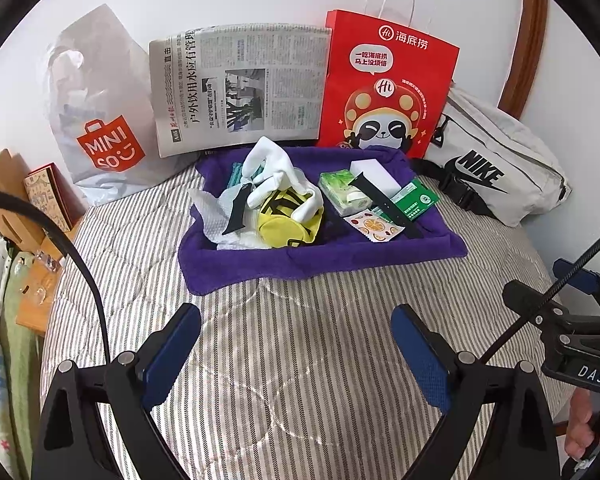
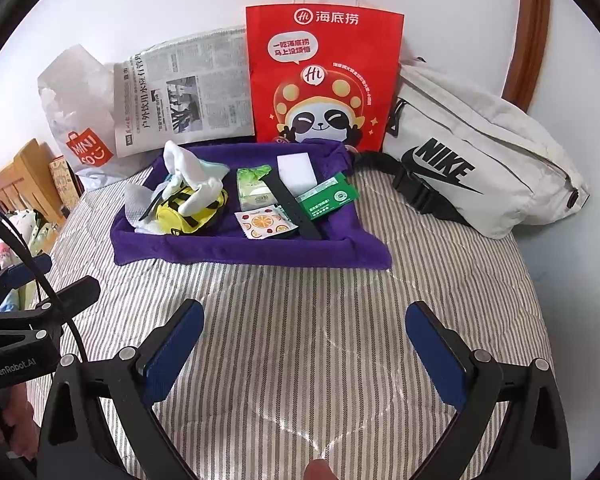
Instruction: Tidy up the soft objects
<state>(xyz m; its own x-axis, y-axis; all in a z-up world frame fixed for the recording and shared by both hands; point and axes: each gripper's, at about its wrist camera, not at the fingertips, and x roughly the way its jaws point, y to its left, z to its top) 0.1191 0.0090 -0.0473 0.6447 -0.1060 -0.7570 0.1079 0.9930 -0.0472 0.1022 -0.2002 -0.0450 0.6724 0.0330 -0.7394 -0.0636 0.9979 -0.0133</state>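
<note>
Purple towel [image 2: 236, 250], grey-striped bedcover [image 2: 300, 320], red paper bag [image 2: 324, 80] (panda print), yellow pouch [image 2: 180, 210]

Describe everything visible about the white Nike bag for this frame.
The off-white fabric Nike waist bag lies slumped on the striped bedcover, leaning against the white wall, right of the red paper bag. It bears a black logo and a long closed zipper; its black strap with a plastic buckle trails toward the purple towel. Neither gripper touches it.

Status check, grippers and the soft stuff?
Left gripper open, empty. Right gripper open, empty. White sock untouched on purple towel. Path clear.
</note>
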